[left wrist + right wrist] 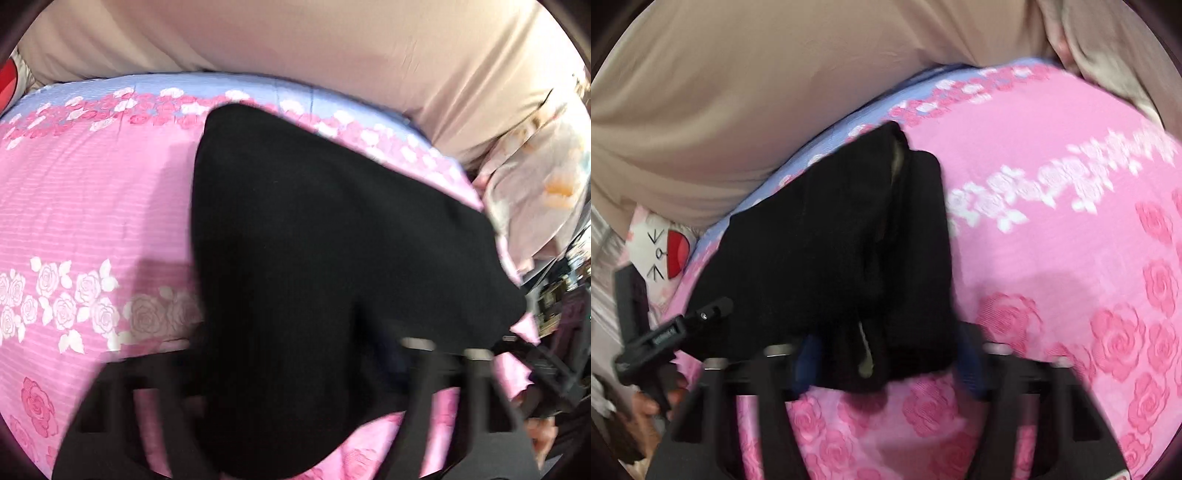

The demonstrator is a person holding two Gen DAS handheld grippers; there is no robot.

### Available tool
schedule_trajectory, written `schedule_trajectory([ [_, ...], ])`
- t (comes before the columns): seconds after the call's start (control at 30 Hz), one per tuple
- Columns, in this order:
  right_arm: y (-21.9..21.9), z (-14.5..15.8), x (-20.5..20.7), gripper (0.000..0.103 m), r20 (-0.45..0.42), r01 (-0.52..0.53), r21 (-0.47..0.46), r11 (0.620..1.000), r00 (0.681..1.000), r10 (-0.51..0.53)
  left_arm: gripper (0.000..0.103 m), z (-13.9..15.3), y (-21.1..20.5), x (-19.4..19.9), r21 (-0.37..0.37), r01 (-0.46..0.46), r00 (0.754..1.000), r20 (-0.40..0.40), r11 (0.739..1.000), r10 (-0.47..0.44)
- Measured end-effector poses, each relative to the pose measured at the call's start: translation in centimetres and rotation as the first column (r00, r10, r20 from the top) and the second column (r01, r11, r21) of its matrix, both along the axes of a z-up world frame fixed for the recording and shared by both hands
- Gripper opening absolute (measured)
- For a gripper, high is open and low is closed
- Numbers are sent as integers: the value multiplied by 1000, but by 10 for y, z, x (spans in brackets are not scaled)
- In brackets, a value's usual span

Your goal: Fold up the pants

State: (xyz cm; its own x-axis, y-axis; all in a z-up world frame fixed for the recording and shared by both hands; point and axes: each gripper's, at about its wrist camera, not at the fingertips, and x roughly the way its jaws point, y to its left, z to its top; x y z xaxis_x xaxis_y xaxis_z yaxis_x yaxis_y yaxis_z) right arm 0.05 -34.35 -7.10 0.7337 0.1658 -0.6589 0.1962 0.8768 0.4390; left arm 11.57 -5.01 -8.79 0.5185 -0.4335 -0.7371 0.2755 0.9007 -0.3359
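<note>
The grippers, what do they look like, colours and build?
Both are black. The right gripper has blue fingers on a black crossbar with silver bolt heads, above angular frames with cut-out openings. The left gripper shows the same black frames and silver bolts; its fingers are hidden by the black pants. No cables visible.

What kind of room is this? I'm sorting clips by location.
Probably a bedroom: black pants lie on a pink rose-print bedsheet, with a beige duvet bunched behind and a cartoon-face pillow nearby.

Black tongs [886, 365], blue pads [809, 363], silver screws [777, 349], bare skin.
</note>
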Motion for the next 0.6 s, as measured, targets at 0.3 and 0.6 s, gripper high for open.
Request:
schedule_trajectory([
  [0.3, 39, 29, -50, 33, -8, -143, 50, 988, 990, 144, 40, 39, 69, -52, -17, 10, 998, -60, 1000, -11],
  [0.6, 21, 43, -98, 54, 54, 31, -46, 998, 998, -28, 62, 62, 97, -86, 140, -118, 989, 105, 983, 104],
])
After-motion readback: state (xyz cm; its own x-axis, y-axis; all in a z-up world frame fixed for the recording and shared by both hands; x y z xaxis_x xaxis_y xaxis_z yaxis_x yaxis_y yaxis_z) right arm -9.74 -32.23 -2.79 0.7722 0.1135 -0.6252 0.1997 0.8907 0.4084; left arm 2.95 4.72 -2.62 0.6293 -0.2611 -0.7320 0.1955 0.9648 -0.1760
